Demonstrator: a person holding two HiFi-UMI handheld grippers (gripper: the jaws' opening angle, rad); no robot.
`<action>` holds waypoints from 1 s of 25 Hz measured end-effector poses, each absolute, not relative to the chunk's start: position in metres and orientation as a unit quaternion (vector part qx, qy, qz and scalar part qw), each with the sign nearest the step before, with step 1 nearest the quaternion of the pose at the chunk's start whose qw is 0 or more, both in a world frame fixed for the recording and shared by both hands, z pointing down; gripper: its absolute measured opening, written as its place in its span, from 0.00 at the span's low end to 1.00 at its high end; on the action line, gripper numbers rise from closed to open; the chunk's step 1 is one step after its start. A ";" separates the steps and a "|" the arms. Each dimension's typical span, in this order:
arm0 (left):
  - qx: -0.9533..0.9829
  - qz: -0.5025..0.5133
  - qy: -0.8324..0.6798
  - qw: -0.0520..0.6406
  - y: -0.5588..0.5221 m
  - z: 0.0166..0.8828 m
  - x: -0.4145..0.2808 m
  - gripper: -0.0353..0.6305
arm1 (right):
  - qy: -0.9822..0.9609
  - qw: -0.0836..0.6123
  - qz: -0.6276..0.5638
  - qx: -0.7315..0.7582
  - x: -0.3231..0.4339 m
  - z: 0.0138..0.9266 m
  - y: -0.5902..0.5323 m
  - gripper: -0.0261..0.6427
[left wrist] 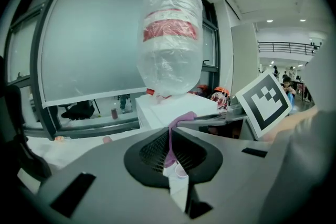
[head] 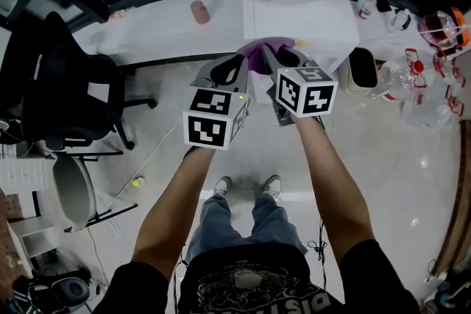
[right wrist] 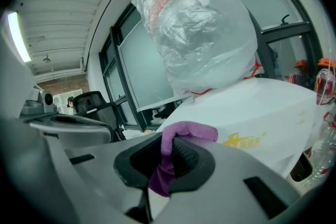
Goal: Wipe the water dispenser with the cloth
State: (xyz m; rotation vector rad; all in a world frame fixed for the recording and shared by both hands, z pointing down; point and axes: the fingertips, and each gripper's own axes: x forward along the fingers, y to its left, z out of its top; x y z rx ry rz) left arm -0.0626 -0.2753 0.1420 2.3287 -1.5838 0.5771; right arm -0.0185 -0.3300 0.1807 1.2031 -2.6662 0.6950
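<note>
Two hand-held tools, left tool (head: 234, 68) and right tool (head: 283, 59), each clamp an end of the purple cloth (head: 257, 55) close to the white water dispenser (head: 298, 22). The left tool's thin pinch may slip once wiping drags the cloth.

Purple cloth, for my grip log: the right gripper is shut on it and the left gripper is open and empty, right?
Not empty: the left gripper is shut on the purple cloth too, a strip pinched between its jaws in the left gripper view. The right gripper is shut on it, as stated.
</note>
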 end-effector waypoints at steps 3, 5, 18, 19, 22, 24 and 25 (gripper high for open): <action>0.808 0.198 -0.538 0.132 -0.280 0.141 -0.048 0.11 | -0.882 0.066 0.228 0.407 -0.003 0.179 -0.333 0.09; 0.813 0.198 -0.532 0.129 -0.282 0.141 -0.035 0.11 | -0.879 0.066 0.226 0.414 0.011 0.178 -0.335 0.09; 0.838 0.195 -0.495 0.120 -0.298 0.140 0.036 0.11 | -0.852 0.062 0.225 0.469 0.103 0.178 -0.347 0.09; 0.840 0.195 -0.493 0.120 -0.300 0.140 0.040 0.11 | -0.850 0.062 0.224 0.473 0.109 0.178 -0.348 0.09; 0.842 0.195 -0.489 0.119 -0.304 0.140 0.050 0.11 | -0.844 0.065 0.222 0.483 0.128 0.179 -0.350 0.09; 0.844 0.195 -0.486 0.118 -0.306 0.140 0.056 0.11 | -0.841 0.070 0.219 0.489 0.141 0.180 -0.352 0.09; 0.845 0.194 -0.484 0.117 -0.307 0.140 0.059 0.11 | -0.840 0.072 0.217 0.492 0.147 0.180 -0.353 0.09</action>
